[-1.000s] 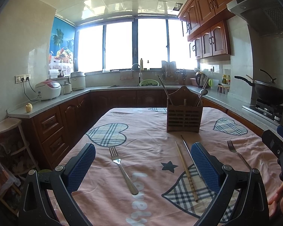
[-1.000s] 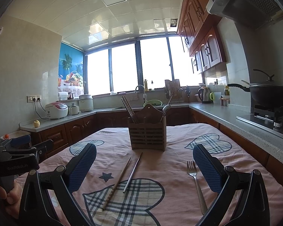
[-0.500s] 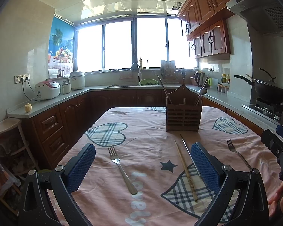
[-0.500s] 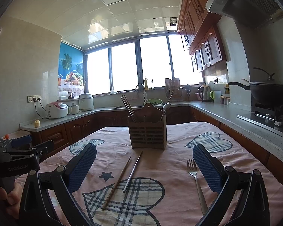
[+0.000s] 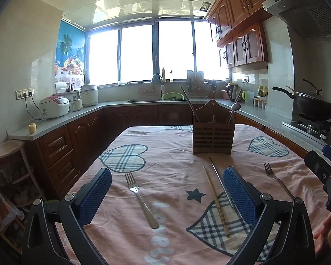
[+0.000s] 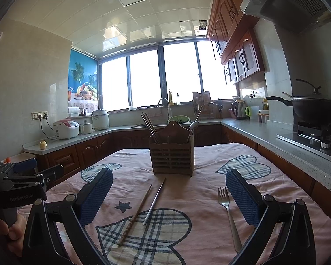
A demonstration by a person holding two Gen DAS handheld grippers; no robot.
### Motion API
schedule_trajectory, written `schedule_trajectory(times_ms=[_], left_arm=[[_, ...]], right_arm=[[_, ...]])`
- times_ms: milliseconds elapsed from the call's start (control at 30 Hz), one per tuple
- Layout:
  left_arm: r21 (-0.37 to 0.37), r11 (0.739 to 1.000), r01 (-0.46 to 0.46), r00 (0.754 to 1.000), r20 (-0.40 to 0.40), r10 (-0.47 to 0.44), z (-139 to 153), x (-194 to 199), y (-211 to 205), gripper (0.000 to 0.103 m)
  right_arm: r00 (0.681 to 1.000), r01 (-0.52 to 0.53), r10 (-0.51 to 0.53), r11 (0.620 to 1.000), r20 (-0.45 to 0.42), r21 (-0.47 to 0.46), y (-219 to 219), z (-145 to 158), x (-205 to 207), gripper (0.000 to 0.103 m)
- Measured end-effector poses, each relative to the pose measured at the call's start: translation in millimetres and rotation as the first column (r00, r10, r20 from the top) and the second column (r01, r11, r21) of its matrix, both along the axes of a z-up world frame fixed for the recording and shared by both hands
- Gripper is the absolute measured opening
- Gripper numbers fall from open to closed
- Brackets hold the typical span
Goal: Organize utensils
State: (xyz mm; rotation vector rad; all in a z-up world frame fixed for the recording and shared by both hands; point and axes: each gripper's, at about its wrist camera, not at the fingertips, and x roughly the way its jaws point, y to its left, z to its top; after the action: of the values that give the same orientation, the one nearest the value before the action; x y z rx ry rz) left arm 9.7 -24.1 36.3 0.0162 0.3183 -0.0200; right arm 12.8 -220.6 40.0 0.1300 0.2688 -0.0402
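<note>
A brown slatted utensil holder [image 5: 213,138] stands on the pink tablecloth [image 5: 170,161], with chopsticks and a spoon in it; it also shows in the right wrist view [image 6: 172,159]. A fork [image 5: 141,199] lies between the fingers of my open, empty left gripper [image 5: 167,193]. A wooden chopstick [image 5: 216,201] and a metal chopstick [image 5: 220,182] lie side by side to its right. A second fork [image 6: 228,215] lies just inside the right finger of my open, empty right gripper [image 6: 168,194]. The two chopsticks [image 6: 141,207] lie between its fingers. Both grippers hover above the table.
Kitchen counters [image 5: 77,114] run around the table on three sides, with rice cookers at the left and a sink under the window. A wok [image 6: 315,109] sits on the stove at the right. The other hand-held gripper [image 6: 17,185] shows at the left edge.
Both views have drifted only slightly. Nothing on the table has moved and both grippers stay open.
</note>
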Motion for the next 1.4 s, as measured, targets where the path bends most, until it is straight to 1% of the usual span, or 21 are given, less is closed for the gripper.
schedule_trajectory(times_ms=[800, 1400], left_arm=[[0.019, 1.0, 0.01, 1.0, -0.004, -0.01, 3.5, 1.7, -14.7, 0.102], [0.035, 0.999, 0.014, 1.0, -0.016, -0.013, 5.1, 7.3, -26.7, 0.102]], right_arm=[[1.0, 0.001, -0.001, 1.0, 0.011, -0.012, -5.9, 6.3, -1.5, 0.103], [1.0, 0.001, -0.001, 1.0, -0.004, -0.007, -16.2, 4.9, 0.6, 0.103]])
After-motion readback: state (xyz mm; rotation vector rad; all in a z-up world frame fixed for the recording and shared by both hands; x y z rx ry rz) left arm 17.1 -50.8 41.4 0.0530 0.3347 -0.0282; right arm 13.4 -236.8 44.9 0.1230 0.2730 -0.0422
